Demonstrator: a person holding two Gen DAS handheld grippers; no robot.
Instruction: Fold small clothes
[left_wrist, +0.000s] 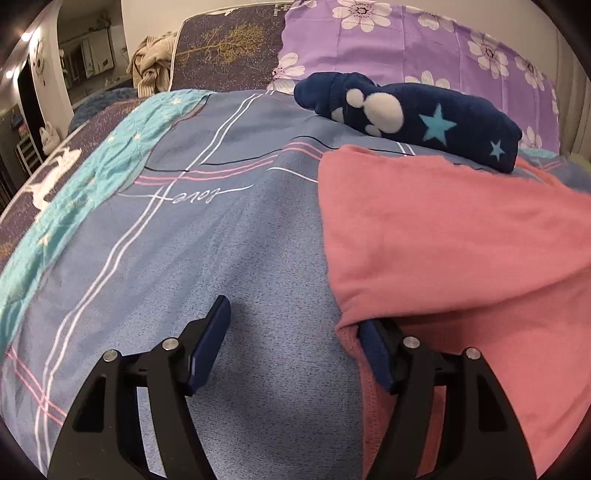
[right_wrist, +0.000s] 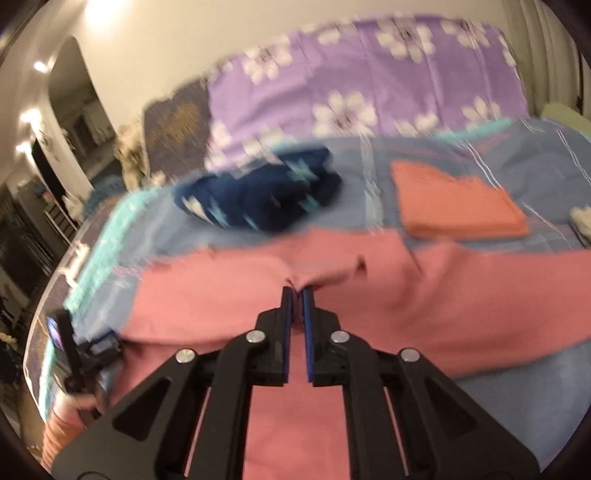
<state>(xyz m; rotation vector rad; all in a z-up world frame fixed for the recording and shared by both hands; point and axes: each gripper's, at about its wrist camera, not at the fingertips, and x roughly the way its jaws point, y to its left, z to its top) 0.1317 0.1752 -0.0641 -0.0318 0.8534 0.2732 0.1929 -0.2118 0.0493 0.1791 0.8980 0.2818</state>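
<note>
A pink garment (left_wrist: 454, 240) lies spread on the blue bedspread (left_wrist: 229, 236). My left gripper (left_wrist: 291, 325) is open at the garment's left edge; its right finger (left_wrist: 373, 350) is tucked under the pink fabric, its left finger rests over bare bedspread. In the right wrist view the pink garment (right_wrist: 221, 295) stretches across the bed. My right gripper (right_wrist: 298, 295) is shut on a pinched fold of it near the middle. The left gripper (right_wrist: 70, 350) shows at the garment's left end.
A dark blue starred garment (left_wrist: 417, 114) lies bunched behind the pink one, also in the right wrist view (right_wrist: 266, 195). A folded orange cloth (right_wrist: 458, 203) sits at the back right. A purple flowered pillow (left_wrist: 417, 40) lies at the bed's head. The bed's left edge drops to the room.
</note>
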